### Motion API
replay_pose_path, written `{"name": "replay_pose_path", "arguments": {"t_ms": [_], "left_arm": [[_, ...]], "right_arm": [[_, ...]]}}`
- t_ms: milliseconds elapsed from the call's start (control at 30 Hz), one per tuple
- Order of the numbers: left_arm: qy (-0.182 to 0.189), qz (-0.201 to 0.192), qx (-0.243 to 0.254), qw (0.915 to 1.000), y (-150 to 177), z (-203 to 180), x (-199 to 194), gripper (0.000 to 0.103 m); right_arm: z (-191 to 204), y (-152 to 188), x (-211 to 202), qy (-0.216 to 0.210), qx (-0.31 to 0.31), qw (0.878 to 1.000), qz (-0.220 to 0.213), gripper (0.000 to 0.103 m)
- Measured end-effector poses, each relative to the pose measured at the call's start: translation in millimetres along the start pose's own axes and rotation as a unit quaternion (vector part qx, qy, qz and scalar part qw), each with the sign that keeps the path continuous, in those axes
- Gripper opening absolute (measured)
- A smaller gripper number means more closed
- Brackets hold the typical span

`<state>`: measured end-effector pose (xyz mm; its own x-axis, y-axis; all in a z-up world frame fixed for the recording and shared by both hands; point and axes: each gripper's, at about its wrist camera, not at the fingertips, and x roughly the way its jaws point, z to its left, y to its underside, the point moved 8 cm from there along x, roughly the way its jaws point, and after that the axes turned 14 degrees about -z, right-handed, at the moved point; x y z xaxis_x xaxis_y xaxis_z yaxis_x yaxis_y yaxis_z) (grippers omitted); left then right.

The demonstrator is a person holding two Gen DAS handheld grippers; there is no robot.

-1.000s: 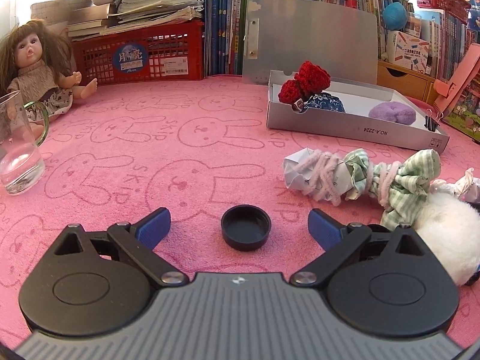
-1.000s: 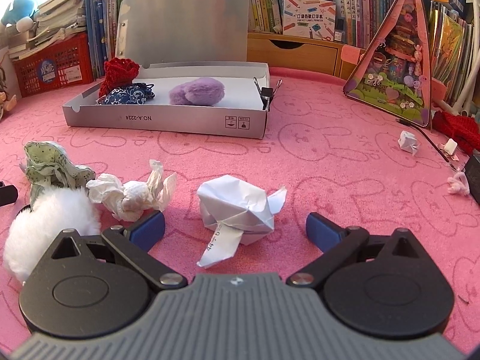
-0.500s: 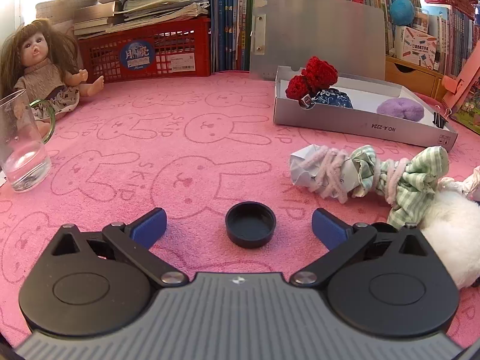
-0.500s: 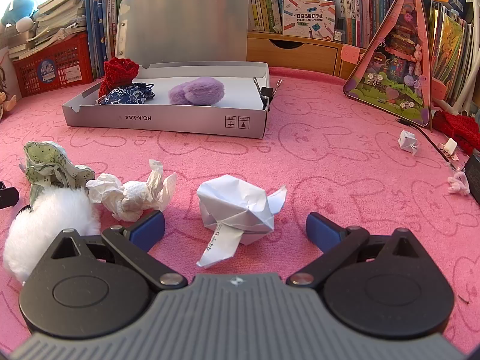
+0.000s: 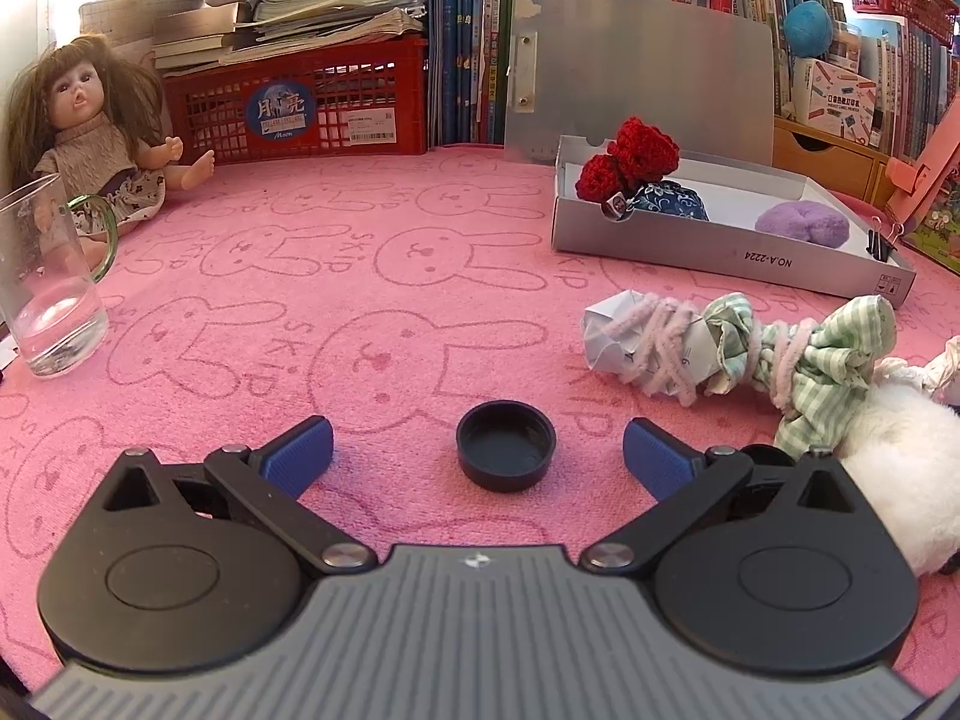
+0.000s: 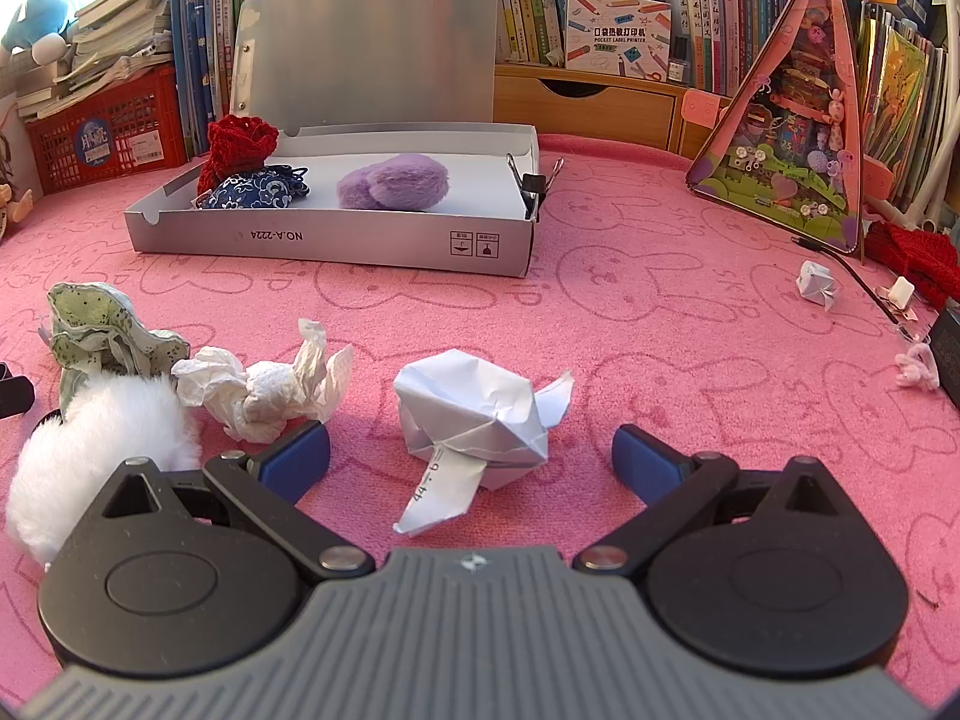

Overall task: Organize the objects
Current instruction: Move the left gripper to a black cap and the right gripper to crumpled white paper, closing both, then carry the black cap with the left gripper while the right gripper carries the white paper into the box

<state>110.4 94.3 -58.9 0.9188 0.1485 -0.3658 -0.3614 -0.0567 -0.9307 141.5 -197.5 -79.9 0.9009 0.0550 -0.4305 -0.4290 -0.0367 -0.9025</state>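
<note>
A black bottle cap lies open side up on the pink cloth, between the open jaws of my left gripper, untouched. A crumpled white paper ball lies between the open jaws of my right gripper, untouched. The open grey box stands behind, holding a red knitted piece, a blue patterned pouch and a purple fluffy ball. The box also shows in the left wrist view.
A paper wad bound with pink yarn to green checked cloth and a white fluffy ball lie right of the cap. A crumpled tissue lies left of the paper ball. A glass mug, doll and red crate stand at left.
The left gripper has shifted slightly, and the cap sits a little lower between its jaws. The right gripper has not moved.
</note>
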Motion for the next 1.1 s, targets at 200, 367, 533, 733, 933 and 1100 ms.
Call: {"name": "replay_pose_path", "arguments": {"t_ms": [200, 367, 533, 733, 933, 1100], "left_arm": [[0.032, -0.011, 0.01, 0.9994, -2, -1, -10, 0.068], [0.02, -0.016, 0.007, 0.9997, -4, 4, -13, 0.041], [0.024, -0.025, 0.014, 0.9993, -10, 2, -17, 0.038], [0.036, -0.038, 0.011, 0.9986, -25, -3, -21, 0.038], [0.054, -0.046, 0.007, 0.9974, -44, -10, -16, 0.038], [0.081, -0.054, 0.001, 0.9953, -75, -19, -2, 0.038]], "right_arm": [[1, -10, -7, -0.017, -0.007, 1.0, -0.018, 0.087], [0, -17, -7, -0.014, -0.011, 1.0, -0.02, 0.072], [-2, -20, -10, -0.013, -0.002, 1.0, -0.024, 0.056], [-4, -32, -16, -0.015, 0.001, 0.999, -0.041, 0.054], [-7, -50, -18, -0.02, 0.004, 0.998, -0.055, 0.053], [-10, -70, -11, -0.031, 0.008, 0.998, -0.057, 0.052]]}}
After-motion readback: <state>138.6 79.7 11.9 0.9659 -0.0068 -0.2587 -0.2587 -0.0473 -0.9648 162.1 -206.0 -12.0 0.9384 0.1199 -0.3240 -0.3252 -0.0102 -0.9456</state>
